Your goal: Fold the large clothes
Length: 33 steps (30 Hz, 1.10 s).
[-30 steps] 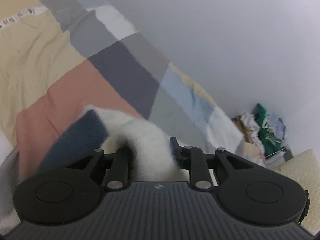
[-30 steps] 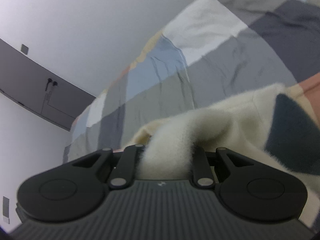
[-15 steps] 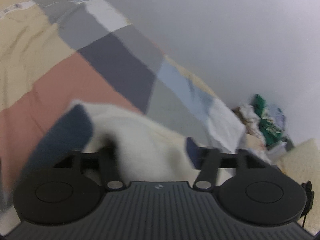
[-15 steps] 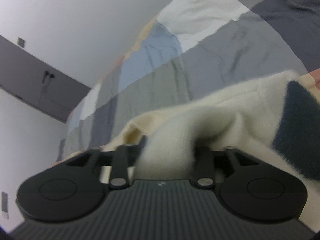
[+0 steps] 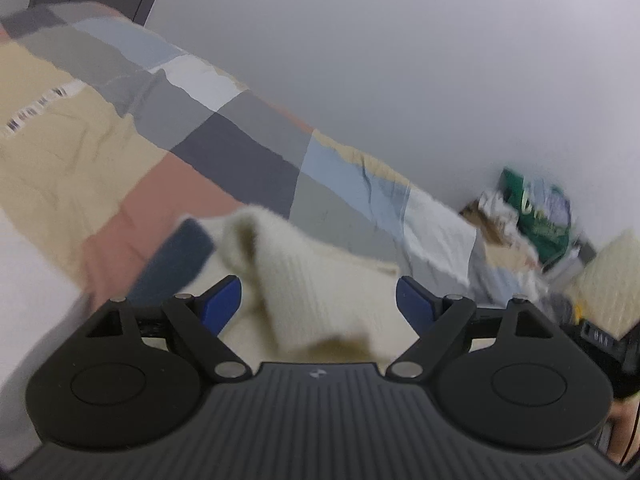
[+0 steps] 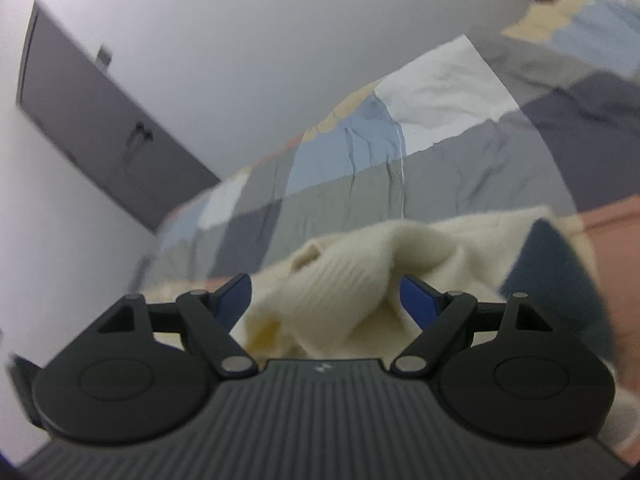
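A cream knitted sweater (image 5: pixel 304 276) with a navy patch (image 5: pixel 176 264) lies on a patchwork bedspread (image 5: pixel 132 184). My left gripper (image 5: pixel 318 300) has its jaws opening; a ribbed fold of the sweater sits loose between the blue pads (image 5: pixel 222 300) without being pressed. In the right wrist view the same sweater (image 6: pixel 360 268) with its navy patch (image 6: pixel 548 264) bunches in front of my right gripper (image 6: pixel 326 300). Its jaws are opening too, and the fold between its pads (image 6: pixel 416 300) lies free.
The bed runs along a plain white wall (image 5: pixel 400 60). A heap of clothes and bags (image 5: pixel 532 216) sits past the bed's far end. A dark cabinet door (image 6: pixel 100 140) stands on the wall in the right wrist view.
Both grippers were shut on folds of the sweater and have let go, jaws spreading wide. Both have drawn back and risen a little, and the sweater has dropped onto the bed.
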Tool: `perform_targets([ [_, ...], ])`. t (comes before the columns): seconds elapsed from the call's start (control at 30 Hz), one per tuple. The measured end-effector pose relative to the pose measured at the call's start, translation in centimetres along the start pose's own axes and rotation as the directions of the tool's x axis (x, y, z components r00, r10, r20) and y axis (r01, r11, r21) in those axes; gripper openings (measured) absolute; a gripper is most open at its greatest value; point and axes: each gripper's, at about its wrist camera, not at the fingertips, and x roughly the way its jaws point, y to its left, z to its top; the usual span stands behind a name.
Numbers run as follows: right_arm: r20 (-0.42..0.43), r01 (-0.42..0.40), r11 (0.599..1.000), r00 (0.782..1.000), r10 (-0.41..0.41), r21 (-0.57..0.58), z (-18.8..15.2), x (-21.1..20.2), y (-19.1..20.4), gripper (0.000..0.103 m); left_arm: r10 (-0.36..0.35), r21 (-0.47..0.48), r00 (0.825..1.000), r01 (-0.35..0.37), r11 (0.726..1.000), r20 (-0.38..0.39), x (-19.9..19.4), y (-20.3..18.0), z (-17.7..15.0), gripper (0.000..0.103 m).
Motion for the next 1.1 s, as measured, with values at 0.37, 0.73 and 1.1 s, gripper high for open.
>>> perform_targets([
  [0.37, -0.165, -0.062, 0.951, 0.986, 0.012, -0.301, -3.7, 2.8, 5.0, 0.078, 0.088, 0.171, 0.985, -0.061, 0.983, -0.152, 1.0, -1.5, -3.4, 0.088],
  [0.73, -0.013, 0.197, 0.895, 0.975, -0.221, -0.399, -2.0, 8.7, 3.8, 0.042, 0.232, 0.188, 0.972, -0.222, 0.957, -0.033, 6.0, -0.3, -1.7, 0.088],
  [1.1, 0.097, 0.290, 0.930, 0.957, -0.275, -0.226, 2.3, 7.4, -1.5, 0.049, 0.349, 0.151, 0.931, -0.362, 0.920, 0.108, 6.4, 1.0, 0.9, 0.088],
])
